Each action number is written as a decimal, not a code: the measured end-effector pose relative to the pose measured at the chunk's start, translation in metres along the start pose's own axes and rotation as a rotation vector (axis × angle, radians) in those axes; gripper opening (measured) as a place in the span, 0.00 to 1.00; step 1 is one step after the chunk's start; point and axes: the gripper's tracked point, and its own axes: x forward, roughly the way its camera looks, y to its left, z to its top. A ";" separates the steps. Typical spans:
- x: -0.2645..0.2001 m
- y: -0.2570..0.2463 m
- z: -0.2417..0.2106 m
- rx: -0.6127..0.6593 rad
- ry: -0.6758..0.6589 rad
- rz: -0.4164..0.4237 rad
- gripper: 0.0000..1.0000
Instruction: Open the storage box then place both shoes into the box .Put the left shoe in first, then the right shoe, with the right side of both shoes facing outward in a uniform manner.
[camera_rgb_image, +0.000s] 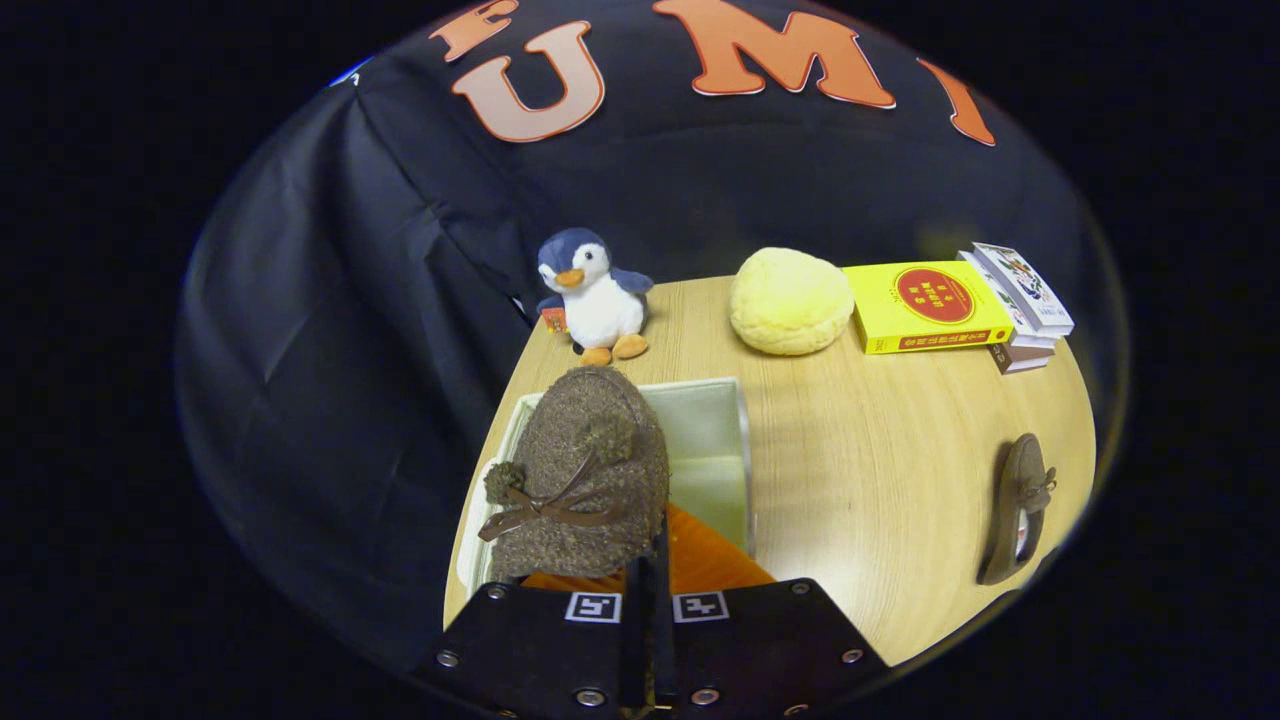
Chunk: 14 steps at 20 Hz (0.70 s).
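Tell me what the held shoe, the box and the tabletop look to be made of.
Shoe, gripped in the shut jaws of the gripper over the box: fuzzy brown suede or felt, matte nap, thin leather-like bow. Box: pale translucent plastic, smooth walls, probably. Tabletop: light wood or wood-look laminate, visible grain, slight sheen.

The brown shoe (580, 480) covers much of the open storage box (715, 440) at the tabletop's (880, 480) left edge and hides the hand-held gripper (648, 575) fingertips, so their grip cannot be judged. Book (925, 305) lettering is too small to read.
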 end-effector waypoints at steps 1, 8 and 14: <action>0.007 0.003 -0.005 -0.001 0.012 -0.008 0.05; 0.053 0.017 -0.029 0.022 0.108 -0.048 0.05; 0.075 0.041 -0.070 0.045 0.262 0.020 0.18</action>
